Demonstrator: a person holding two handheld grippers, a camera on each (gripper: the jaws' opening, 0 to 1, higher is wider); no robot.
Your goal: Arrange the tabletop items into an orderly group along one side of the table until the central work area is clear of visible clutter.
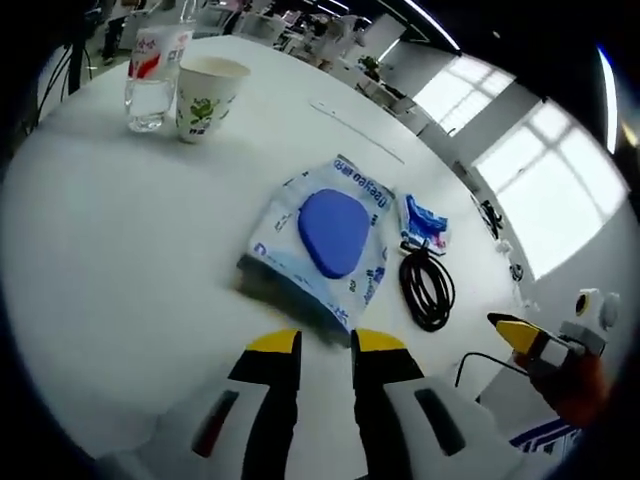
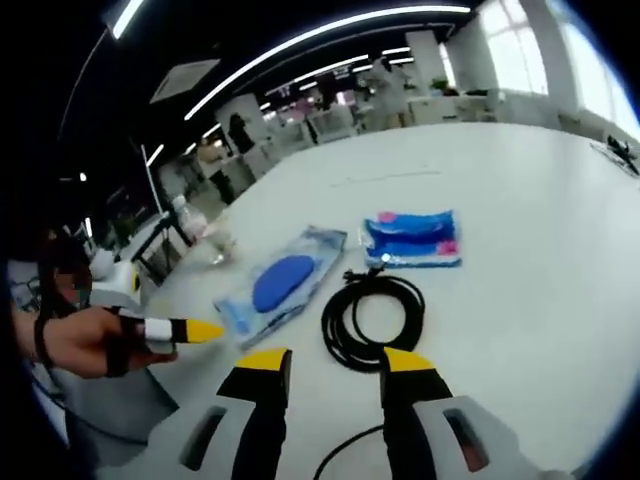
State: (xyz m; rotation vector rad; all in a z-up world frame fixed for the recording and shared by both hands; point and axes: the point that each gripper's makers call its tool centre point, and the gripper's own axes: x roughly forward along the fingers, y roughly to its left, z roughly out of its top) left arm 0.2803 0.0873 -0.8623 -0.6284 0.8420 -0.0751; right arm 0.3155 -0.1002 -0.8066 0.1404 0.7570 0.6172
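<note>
A smooth white table point(image 1: 120, 260) holds a glossy wipes pack point(image 1: 325, 240) with a rounded blue lid, mid-table. Just right lie a coiled black cable point(image 1: 427, 288) and a small crinkly blue packet point(image 1: 424, 222). Far left, the left gripper view adds a paper cup point(image 1: 207, 97) touching a clear plastic bottle point(image 1: 152, 80). The left gripper point(image 1: 325, 345) and right gripper point(image 2: 325, 362) have jaws spread, pinching nothing.

The glossy plastic wipes pack point(image 1: 325, 245) lies on the smooth matt white table point(image 1: 120, 240) beside a paper cup point(image 1: 205, 97).
</note>
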